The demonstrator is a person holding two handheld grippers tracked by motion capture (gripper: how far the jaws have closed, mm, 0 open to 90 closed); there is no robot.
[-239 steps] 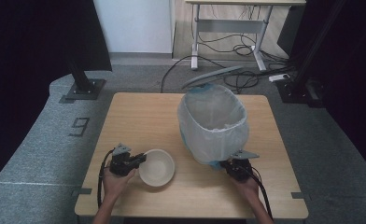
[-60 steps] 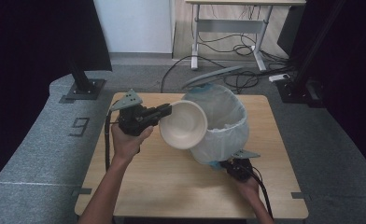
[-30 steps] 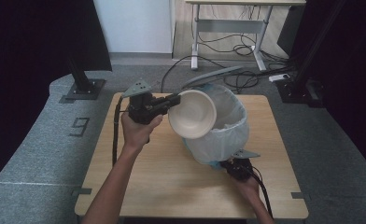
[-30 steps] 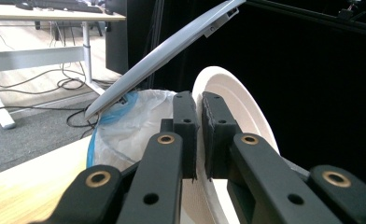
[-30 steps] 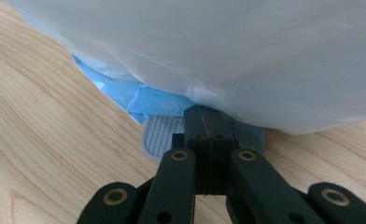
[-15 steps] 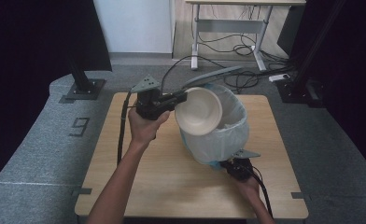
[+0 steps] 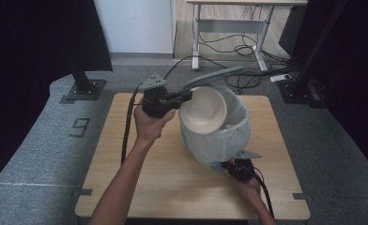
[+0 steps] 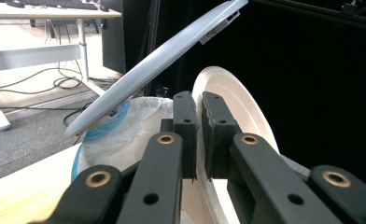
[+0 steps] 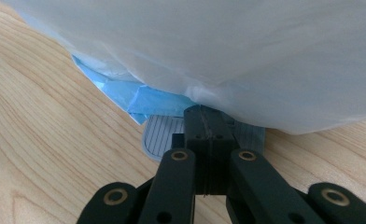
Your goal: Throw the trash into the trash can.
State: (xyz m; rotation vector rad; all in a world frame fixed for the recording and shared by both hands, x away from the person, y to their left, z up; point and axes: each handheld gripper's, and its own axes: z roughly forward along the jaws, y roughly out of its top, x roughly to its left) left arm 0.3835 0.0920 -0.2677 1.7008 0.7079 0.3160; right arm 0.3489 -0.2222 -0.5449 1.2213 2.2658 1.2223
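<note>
The left gripper (image 7: 184,97), clamped on the bowl's (image 7: 204,110) rim, tips it over the lined bin (image 7: 219,136) to dump it, while the right gripper (image 9: 204,122), jaws closed, presses the pedal (image 9: 158,136) so the lid (image 8: 158,60) stays up.

High cam overhead, facing fwd; tongs cams close-up; all share bin liner (image 7: 219,140).
</note>
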